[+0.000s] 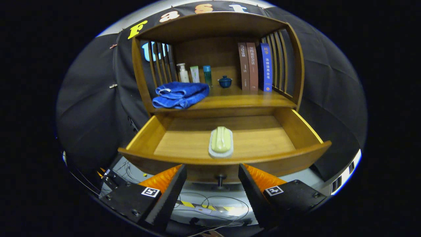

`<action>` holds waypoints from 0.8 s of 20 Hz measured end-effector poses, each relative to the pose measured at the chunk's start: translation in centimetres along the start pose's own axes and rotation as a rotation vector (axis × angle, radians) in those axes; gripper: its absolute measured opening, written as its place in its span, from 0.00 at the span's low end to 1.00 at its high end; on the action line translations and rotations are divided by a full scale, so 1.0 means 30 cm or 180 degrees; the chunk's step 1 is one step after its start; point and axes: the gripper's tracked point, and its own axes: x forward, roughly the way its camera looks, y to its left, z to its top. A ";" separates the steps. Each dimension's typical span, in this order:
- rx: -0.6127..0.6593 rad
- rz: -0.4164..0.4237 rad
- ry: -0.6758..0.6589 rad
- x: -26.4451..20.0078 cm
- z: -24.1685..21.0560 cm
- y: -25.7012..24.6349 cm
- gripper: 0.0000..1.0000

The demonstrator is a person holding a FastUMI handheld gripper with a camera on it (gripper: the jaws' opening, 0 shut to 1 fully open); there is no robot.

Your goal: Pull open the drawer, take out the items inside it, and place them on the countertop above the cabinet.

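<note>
The wooden drawer of the cabinet stands pulled out toward me. Inside it, near the front wall, lies a pale green bar on a whitish dish. The drawer's dark knob sticks out of the front panel, between my fingers and slightly beyond them. My gripper is open and holds nothing; its fingers sit just in front of and below the drawer front. On the countertop above the drawer rests a folded blue towel at the left.
At the back of the countertop stand three small bottles, a small blue lidded pot and three upright books. Slatted wooden sides and a top board enclose the shelf. Cables and yellow-black tape lie on the floor below.
</note>
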 end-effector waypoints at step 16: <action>-0.0046 -0.0182 0.1187 0.569 0.078 -0.068 0.93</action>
